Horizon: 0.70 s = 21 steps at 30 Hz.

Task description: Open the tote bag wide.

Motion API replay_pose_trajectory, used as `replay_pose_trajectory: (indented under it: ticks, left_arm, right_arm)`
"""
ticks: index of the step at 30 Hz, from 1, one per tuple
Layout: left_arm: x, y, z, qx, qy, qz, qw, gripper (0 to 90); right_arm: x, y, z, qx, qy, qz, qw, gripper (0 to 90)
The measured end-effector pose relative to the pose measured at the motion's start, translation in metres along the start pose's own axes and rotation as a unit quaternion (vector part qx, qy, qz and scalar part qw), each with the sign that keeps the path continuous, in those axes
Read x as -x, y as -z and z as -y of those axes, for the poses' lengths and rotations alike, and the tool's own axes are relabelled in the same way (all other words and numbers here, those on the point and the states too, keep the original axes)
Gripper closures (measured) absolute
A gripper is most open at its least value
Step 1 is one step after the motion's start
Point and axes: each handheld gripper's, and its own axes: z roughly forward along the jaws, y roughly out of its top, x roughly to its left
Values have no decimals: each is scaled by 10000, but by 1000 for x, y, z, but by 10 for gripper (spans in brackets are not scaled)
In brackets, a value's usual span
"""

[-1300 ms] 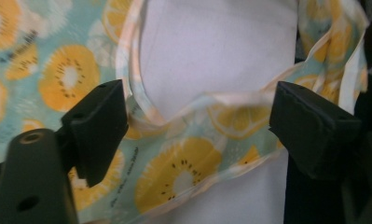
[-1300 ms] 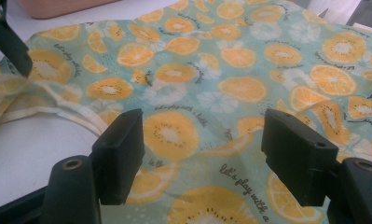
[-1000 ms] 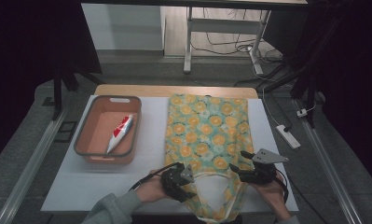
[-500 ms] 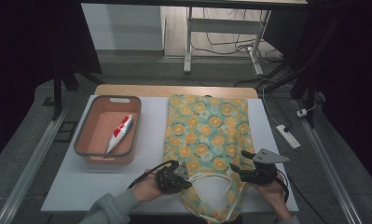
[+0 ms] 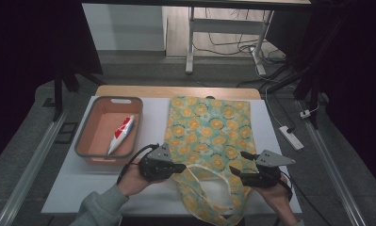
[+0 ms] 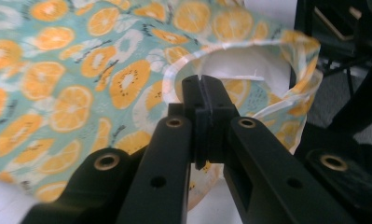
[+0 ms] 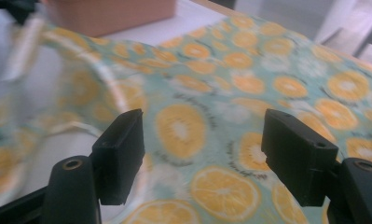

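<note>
- Kept the left tongs (image 6: 203,86) clenched on the handle (image 6: 249,44) of the bag (image 6: 81,70), jaws pressed flat together, with the printed strip apparently pinched at their tips.
- Placed the same left tongs (image 5: 182,167), in the high view, at the near left corner of the bag's mouth, a little farther from the person than a second before.
- Held the right tongs (image 7: 202,126) released, jaws wide apart above the cloth, gripping nothing.
- Found the right tongs (image 5: 233,170) in the high view at the near right of the mouth, scarcely shifted over that second.
- Noted the change: drew the handle up off the counter (image 5: 152,113) into a standing loop, where it had lain slacker a second earlier.
- Judged from this that the mouth was only starting to open, with one side taken and the other not yet.
- Judged the next move to call for closing the right tongs on the opposite rim or handle, then parting the two.
- Left the bag lying flat down the middle of the counter, mouth toward the person, its near end drooping past the front edge.
- Left the bin (image 5: 103,157) just beside the bag on the left, not touching it, with a tube (image 5: 121,134) lying inside, both unmoved.
</note>
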Motion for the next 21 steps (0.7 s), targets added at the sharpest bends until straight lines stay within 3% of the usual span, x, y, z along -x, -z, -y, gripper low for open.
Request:
replay_pose_trajectory:
  ticks: [7, 10, 15, 21]
  left_arm:
    - [-14, 20, 2, 319, 298, -194, 9989, 887]
    - [-19, 23, 3, 383, 388, -214, 9983, 887]
    - [-25, 26, 4, 456, 499, -194, 9975, 887]
    - [-28, 29, 5, 513, 563, -197, 9969, 887]
  right_arm:
    - [-26, 7, -10, -366, 339, -656, 9966, 286]
    - [-37, 8, -4, -543, 211, -944, 9938, 256]
    - [-58, -4, 5, -1041, 600, -830, 9893, 187]
    - [-55, -31, 15, -1466, 708, -757, 9838, 203]
